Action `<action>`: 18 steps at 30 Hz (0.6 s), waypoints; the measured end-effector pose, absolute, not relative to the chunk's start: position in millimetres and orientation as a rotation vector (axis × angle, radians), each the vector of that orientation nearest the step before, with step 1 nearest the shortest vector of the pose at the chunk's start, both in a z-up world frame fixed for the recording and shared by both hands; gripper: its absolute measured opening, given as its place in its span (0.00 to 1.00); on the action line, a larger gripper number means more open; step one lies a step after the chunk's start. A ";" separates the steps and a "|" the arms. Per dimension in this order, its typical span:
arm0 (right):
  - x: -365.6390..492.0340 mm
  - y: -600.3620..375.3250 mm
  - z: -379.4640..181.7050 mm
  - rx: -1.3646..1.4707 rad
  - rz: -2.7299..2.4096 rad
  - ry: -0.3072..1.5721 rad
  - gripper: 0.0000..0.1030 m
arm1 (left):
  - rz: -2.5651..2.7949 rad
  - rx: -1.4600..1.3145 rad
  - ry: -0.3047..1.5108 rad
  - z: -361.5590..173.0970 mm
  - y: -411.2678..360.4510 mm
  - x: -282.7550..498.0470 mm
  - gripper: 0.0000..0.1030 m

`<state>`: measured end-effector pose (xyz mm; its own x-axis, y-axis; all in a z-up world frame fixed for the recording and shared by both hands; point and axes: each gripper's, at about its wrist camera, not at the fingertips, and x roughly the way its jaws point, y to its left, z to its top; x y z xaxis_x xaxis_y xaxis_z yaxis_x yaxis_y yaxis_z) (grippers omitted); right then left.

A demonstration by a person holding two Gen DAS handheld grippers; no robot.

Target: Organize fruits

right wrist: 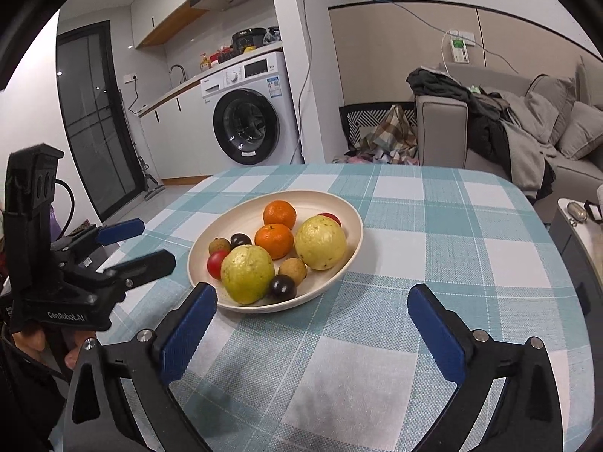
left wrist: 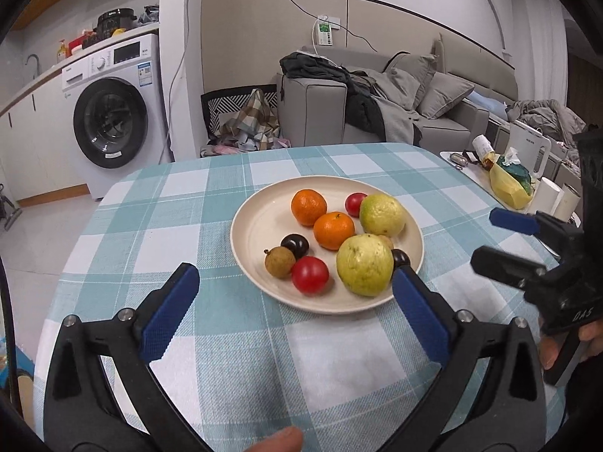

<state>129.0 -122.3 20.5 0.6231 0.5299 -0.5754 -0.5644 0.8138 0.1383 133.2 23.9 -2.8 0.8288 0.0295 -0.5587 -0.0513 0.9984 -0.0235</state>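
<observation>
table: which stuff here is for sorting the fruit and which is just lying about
For the job: plate, two oranges, two guavas, tomatoes, longans, dark plums.
Lying about: white tray, yellow bag, kettle, paper cups.

Right gripper (right wrist: 312, 303) wide apart, empty, over checked cloth (right wrist: 414, 226); fruit-filled plate (right wrist: 354, 222) just ahead.

A small home, kitchen and living area in 1 open room: a washing machine (right wrist: 251, 120) under a counter with a sink tap (right wrist: 177, 71), a grey sofa (left wrist: 395, 101) strewn with clothes, a checked tablecloth (right wrist: 414, 245).
</observation>
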 end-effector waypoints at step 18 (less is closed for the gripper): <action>96.3 -123.6 31.5 -0.066 0.685 0.529 1.00 | 0.065 -0.077 0.518 -9.6 28.2 103.2 0.99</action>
<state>96.3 -123.6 31.5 0.6487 0.5857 -0.4859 -0.6185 0.7778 0.1118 103.2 28.2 -9.6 0.8666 0.0430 -0.4971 -0.0820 0.9950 -0.0567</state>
